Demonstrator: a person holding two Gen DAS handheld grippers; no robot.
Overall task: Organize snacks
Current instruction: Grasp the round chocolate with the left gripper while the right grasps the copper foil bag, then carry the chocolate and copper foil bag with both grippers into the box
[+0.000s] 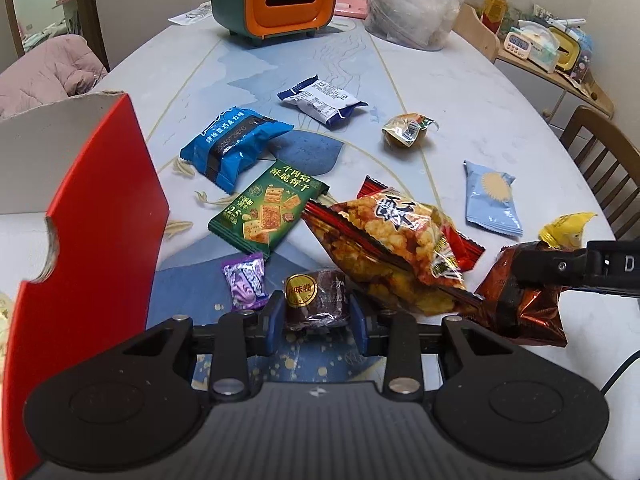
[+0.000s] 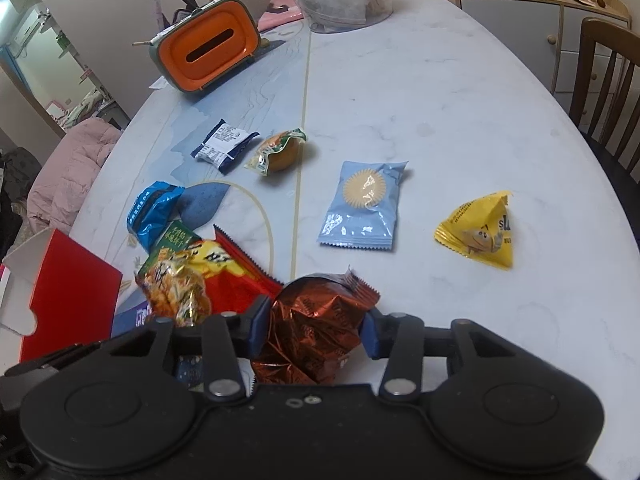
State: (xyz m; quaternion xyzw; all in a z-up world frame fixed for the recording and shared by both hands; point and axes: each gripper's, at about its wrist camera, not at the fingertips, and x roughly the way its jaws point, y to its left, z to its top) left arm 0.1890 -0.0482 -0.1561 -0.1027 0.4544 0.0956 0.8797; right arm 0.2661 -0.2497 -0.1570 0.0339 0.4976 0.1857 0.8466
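**Both grippers loaded, red box waits to the left**

The left gripper (image 1: 316, 312) is clenched on a dark brown roll (image 1: 316, 300) with a gold sticker, pinched between its blue pads (image 1: 272, 316). The right gripper (image 2: 314, 330) grips a crinkled copper foil pack (image 2: 316, 328), its jaws pressed into the foil on both sides.

To do this step well, I judge each snack should be carried level to the red box (image 1: 92, 216) and let go only once it is over the opening. The foil pack bulges past the jaws and looks slippery, so a steady squeeze matters. The box flap stands up close by the left jaw; swing round it, not into it.

The roll sits squarely between the left jaws, low against the table (image 2: 440, 100). Just ahead and right of them lies the rice-cracker bag (image 1: 396, 240); ahead and left, the green pack (image 1: 268, 208) and a purple candy (image 1: 245, 280). Ahead of the right jaws, well apart, lie the pale blue pack (image 2: 366, 204) and the yellow pouch (image 2: 480, 232).
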